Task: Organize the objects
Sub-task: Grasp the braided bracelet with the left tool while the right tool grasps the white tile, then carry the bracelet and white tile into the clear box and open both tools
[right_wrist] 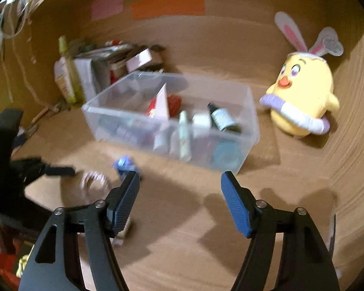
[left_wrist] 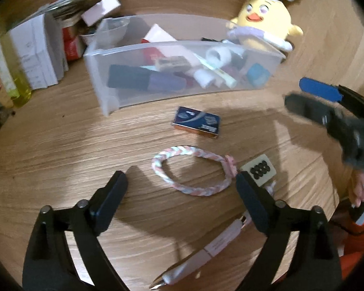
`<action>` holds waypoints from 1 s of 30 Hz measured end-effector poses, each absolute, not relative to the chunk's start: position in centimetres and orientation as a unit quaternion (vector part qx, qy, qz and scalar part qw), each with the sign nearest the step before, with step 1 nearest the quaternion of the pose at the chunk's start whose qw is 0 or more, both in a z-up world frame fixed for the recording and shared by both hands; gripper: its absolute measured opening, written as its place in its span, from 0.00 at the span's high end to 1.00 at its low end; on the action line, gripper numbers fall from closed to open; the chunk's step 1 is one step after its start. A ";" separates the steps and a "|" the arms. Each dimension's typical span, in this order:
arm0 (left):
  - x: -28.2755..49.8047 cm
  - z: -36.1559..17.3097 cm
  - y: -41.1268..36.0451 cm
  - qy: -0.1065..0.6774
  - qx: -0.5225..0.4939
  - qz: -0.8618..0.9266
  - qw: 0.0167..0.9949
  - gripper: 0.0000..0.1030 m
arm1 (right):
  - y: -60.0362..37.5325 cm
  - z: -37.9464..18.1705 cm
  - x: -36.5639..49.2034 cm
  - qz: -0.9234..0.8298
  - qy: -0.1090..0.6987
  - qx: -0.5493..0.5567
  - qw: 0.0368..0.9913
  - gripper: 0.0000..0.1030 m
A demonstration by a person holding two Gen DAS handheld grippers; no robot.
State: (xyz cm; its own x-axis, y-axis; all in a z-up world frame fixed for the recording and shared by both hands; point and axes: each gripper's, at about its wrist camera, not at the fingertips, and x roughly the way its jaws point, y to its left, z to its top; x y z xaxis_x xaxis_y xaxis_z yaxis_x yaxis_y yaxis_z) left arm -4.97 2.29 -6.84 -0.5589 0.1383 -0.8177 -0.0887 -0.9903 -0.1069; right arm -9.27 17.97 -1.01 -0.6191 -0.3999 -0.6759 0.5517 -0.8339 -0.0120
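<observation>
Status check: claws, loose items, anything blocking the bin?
Both claws, left and right, open, empty. Braided ring between left fingers, on table. Bin approach clear.

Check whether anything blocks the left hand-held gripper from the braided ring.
Nothing visible does: the left hand-held gripper stands open, and bare table lies before the braided ring.

left tongs [left_wrist: 179, 191]: black arms, silver pivot pins, dark ribbed pads
right tongs [right_wrist: 180, 194]: black arms, silver pins, blue ribbed pads
clothing [left_wrist: 356, 228]: orange fabric, near right edge
</observation>
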 end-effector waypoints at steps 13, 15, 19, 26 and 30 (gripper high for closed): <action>-5.7 -6.8 3.6 0.031 -0.461 0.884 0.070 0.43 | 17.6 -3.4 -7.0 -0.866 0.103 0.388 0.299 0.36; -5.7 -6.7 3.2 0.028 -0.457 0.887 0.068 0.51 | 16.9 -3.8 -6.7 -0.858 0.105 0.395 0.311 0.36; -6.0 -6.7 2.1 0.014 -0.454 0.889 0.060 0.69 | 15.5 -4.8 -6.6 -0.849 0.117 0.406 0.317 0.36; -6.2 -6.7 0.1 -0.035 -0.452 0.890 0.054 0.91 | 14.4 -5.8 -6.6 -0.843 0.121 0.418 0.317 0.63; -6.0 -6.4 -0.4 -0.045 -0.438 0.897 0.041 0.91 | 14.5 -5.8 -6.8 -0.848 0.123 0.414 0.307 0.63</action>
